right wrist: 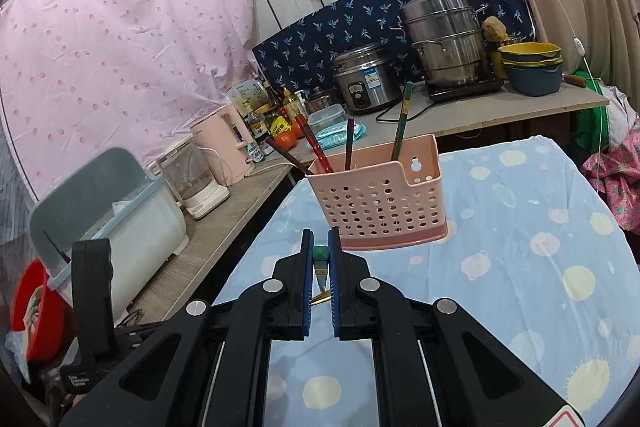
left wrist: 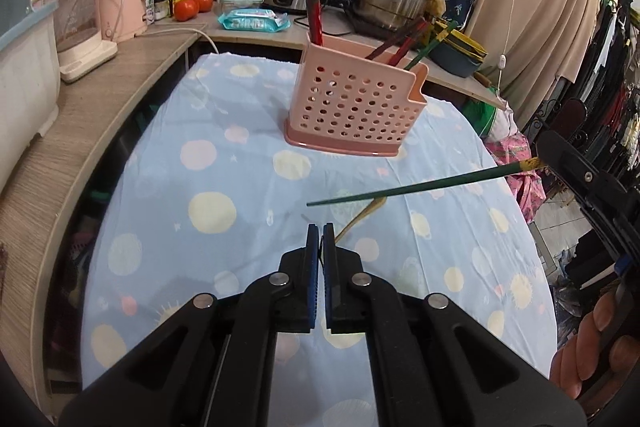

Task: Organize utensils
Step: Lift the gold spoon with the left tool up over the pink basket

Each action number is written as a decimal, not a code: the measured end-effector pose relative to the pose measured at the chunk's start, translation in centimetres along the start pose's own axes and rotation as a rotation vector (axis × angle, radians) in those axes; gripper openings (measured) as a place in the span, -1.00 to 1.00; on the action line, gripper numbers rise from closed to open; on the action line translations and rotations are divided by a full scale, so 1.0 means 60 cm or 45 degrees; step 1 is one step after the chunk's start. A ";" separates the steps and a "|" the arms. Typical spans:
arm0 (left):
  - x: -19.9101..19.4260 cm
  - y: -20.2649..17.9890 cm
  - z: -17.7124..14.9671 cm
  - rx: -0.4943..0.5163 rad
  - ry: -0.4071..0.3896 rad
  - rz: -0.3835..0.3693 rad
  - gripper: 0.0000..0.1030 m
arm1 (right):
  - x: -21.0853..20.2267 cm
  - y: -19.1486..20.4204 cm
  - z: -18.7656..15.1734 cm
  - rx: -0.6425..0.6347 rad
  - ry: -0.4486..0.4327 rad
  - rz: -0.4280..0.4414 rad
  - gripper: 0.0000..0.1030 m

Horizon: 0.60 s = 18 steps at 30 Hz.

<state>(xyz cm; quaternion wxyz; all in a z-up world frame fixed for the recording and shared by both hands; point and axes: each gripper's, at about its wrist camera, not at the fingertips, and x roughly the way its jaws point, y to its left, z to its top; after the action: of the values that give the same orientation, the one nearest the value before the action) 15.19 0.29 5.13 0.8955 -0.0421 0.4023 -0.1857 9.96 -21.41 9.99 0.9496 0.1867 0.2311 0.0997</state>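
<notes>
Left wrist view: closest is the left gripper (left wrist: 321, 231), jaws pressed together w/ nothing between them, hanging over the blue dotted tablecloth (left wrist: 224, 163). Just ahead a green chopstick (left wrist: 420, 186) floats above the cloth, its gold-banded end inside the right gripper (left wrist: 538, 163) at the right edge. Under it a yellowish chopstick (left wrist: 360, 217) lies on the cloth. Pink perforated holder (left wrist: 352, 107) stands upright further back, near the far edge of the table, w/ red, dark and green chopsticks leaning inside. Cloth between gripper and holder is free; a wood counter (left wrist: 120, 75) runs along the left side.

Right wrist view: right gripper is closed on the green chopstick's thick end, seen end-on between the blue pads (right wrist: 308, 267). Holder is just ahead, approx. in line w/ the jaws, its low notched wall facing the camera. Right of it the cloth is wide open up to the table edge.
</notes>
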 end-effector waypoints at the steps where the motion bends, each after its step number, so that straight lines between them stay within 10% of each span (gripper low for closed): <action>1: 0.000 0.000 0.002 0.006 -0.002 0.007 -0.96 | 0.000 0.001 0.000 0.000 0.000 0.003 -0.87; 18: 0.013 -0.014 0.051 0.141 -0.049 0.088 -0.96 | 0.002 -0.002 0.113 -0.069 -0.183 -0.048 -0.86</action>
<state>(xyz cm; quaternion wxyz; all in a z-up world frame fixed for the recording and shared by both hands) 17.69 -0.99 6.82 0.9099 0.0177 0.3751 -0.1759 13.27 -23.57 15.48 0.9702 0.1631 0.1632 0.0744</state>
